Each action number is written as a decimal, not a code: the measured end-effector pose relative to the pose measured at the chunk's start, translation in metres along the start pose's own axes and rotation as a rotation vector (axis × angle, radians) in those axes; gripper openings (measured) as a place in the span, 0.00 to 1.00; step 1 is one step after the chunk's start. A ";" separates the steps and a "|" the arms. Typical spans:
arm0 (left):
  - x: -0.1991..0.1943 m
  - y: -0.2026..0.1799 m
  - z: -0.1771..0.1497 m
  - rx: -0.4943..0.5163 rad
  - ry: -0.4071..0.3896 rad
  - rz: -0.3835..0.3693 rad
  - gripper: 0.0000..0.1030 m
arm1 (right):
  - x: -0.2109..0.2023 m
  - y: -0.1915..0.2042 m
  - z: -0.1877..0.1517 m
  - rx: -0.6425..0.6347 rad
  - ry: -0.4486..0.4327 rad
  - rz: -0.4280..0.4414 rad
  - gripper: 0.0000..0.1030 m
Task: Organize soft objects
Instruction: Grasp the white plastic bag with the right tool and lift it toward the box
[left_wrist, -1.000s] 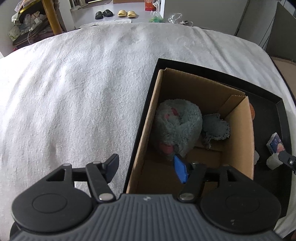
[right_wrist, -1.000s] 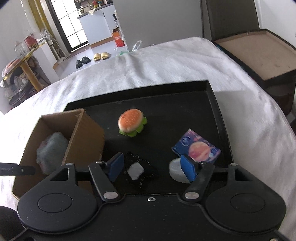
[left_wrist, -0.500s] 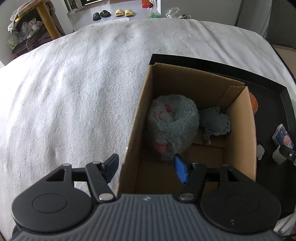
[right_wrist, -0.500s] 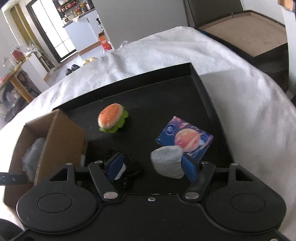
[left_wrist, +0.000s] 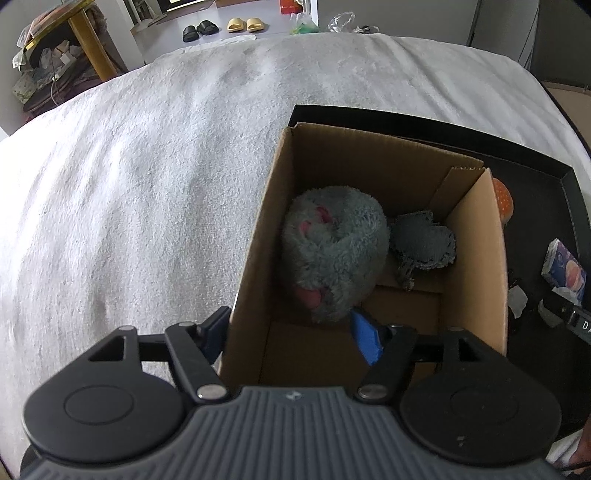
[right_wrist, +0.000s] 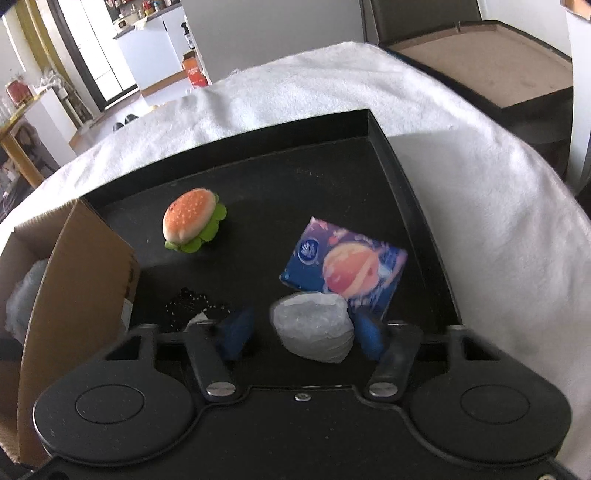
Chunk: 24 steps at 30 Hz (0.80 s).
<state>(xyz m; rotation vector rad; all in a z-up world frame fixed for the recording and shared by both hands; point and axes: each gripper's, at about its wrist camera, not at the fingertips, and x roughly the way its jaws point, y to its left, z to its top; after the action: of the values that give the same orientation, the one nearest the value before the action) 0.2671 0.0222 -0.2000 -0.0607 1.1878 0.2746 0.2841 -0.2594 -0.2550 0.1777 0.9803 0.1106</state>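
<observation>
Done: grey plush (left_wrist: 332, 251) and grey cloth (left_wrist: 421, 243) lie in the cardboard box (left_wrist: 476, 258).
Left: burger toy (right_wrist: 192, 219), tissue pack (right_wrist: 343, 266), white wad (right_wrist: 314, 328) on tray (right_wrist: 406, 192).
Your right hand-held gripper (right_wrist: 301, 336): closing around the wad, not yet pinching.
Your left hand-held gripper (left_wrist: 291, 332): opening, straddling the box's near-left wall.

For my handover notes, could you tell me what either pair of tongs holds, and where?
Nothing yet. The right tongs are closing around the white lump's sides; the left tongs straddle the box wall, opening.

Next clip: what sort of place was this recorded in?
Most likely a lived-in home, not a lab. A fluffy white blanket covers the work surface, pairs of black and yellow slippers sit on the floor beyond, and a white kitchen counter stands by a window.
</observation>
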 end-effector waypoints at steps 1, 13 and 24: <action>-0.001 0.000 0.000 0.000 -0.001 0.001 0.67 | 0.000 -0.001 0.000 0.011 0.003 0.011 0.43; -0.009 0.008 -0.002 -0.019 -0.016 -0.018 0.67 | -0.017 0.002 -0.002 0.004 -0.014 0.025 0.42; -0.022 0.029 -0.007 -0.051 -0.035 -0.043 0.67 | -0.049 0.029 0.005 -0.066 -0.065 0.043 0.42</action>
<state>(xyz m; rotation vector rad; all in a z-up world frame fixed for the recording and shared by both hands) 0.2461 0.0452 -0.1799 -0.1254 1.1439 0.2667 0.2607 -0.2397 -0.2067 0.1405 0.9071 0.1752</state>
